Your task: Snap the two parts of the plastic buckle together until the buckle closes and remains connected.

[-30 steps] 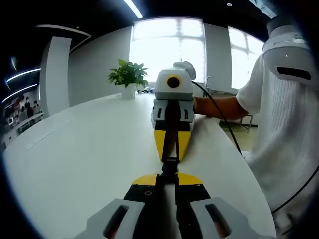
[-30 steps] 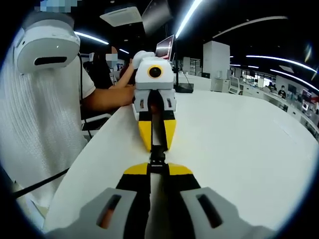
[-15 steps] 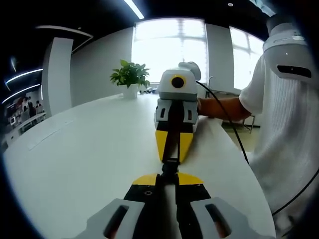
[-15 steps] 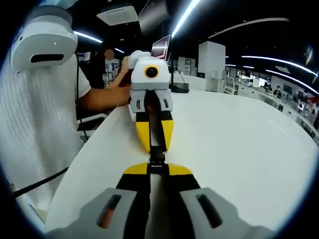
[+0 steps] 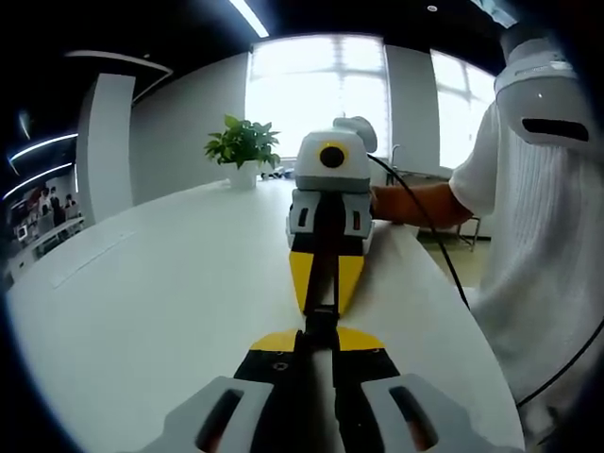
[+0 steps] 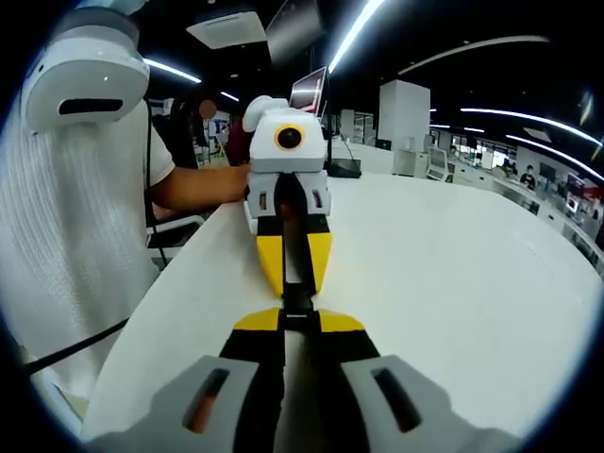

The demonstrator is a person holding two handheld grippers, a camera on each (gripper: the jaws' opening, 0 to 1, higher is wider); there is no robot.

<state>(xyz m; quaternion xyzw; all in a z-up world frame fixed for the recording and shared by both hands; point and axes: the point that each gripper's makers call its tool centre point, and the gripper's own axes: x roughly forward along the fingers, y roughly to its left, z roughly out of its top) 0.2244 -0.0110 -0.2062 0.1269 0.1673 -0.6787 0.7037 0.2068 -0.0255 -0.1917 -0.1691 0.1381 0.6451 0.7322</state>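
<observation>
a: what carries it all?
b: the white tabletop (image 5: 142, 302) fills the lower half of both views, with a person's white sleeve (image 5: 528, 189) at the right edge of the left gripper view.
a: and the tools?
b: the left hand-held gripper (image 5: 319, 332) rises from bottom centre, jaws pressed together on one end of the black plastic buckle (image 5: 321, 316). nose to nose with it at frame centre, the right hand-held gripper (image 6: 296, 319) pinches the other end.
a: is it snapped?
b: i cannot tell. the buckle (image 6: 295, 300) is a small dark piece spanning the tips just below centre; the halves look met, perhaps seated. what is left, i judge, is confirming that the joint holds.
</observation>
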